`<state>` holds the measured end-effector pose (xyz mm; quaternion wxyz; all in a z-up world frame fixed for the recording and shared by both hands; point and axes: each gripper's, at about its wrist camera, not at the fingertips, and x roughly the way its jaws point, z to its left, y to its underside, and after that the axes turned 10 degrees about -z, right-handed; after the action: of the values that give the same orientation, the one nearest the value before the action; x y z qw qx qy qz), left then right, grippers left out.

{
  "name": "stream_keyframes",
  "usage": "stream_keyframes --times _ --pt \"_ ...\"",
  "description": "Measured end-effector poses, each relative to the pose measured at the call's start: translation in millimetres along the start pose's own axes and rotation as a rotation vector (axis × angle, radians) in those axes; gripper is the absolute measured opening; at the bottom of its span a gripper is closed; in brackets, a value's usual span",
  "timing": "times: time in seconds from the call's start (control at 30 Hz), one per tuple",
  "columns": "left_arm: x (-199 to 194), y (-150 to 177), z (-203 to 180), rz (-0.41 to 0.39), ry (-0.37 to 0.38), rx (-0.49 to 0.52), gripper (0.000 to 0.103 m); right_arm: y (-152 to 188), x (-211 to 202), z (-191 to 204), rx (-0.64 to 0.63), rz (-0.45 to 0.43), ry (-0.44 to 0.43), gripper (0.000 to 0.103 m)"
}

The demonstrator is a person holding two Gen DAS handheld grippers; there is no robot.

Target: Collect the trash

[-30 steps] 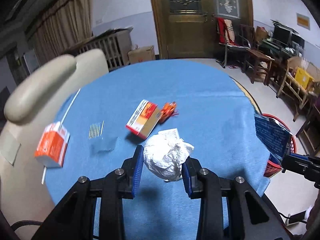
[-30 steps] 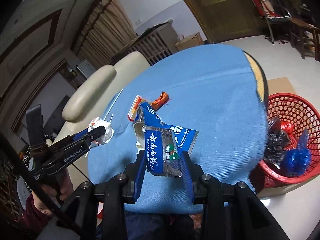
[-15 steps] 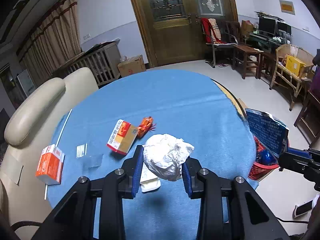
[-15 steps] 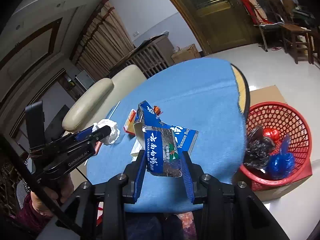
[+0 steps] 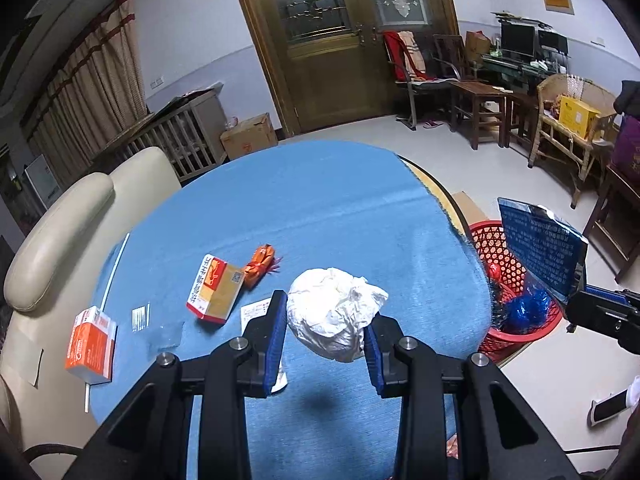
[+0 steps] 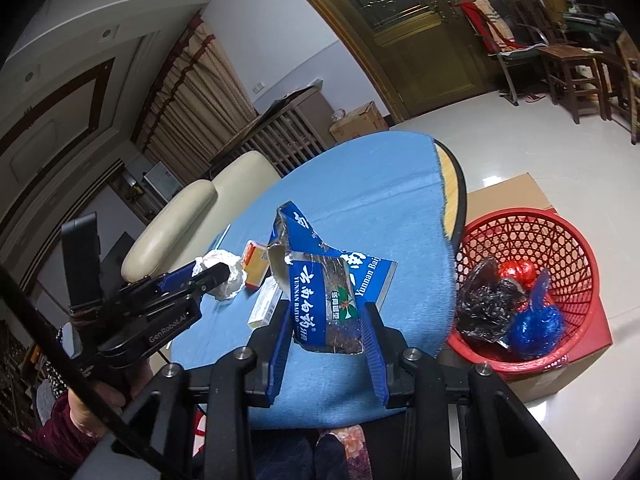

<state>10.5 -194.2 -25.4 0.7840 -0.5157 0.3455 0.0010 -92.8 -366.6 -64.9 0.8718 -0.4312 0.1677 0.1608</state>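
The left gripper [image 5: 325, 326] is clamped on a crumpled white paper ball [image 5: 336, 312], held clear above the round blue-clothed table [image 5: 320, 208]. The right gripper [image 6: 327, 330] pinches a torn blue foil packet [image 6: 320, 284] over the table's edge, seemingly just short of the red plastic mesh basket [image 6: 560, 240] on the floor.

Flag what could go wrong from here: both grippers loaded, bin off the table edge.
1. The left gripper holds the crumpled paper wad far from the red basket; released early, it may land on the blue tablecloth.
2. The torn blue packet in the right gripper is light and could miss the basket.
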Motion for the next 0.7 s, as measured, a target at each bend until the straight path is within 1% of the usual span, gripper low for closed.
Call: stream_keyframes --times 0.7 --pt "12 -10 -44 0.016 0.041 0.071 0.037 -13 -23 -33 0.071 -0.038 0.033 0.037"
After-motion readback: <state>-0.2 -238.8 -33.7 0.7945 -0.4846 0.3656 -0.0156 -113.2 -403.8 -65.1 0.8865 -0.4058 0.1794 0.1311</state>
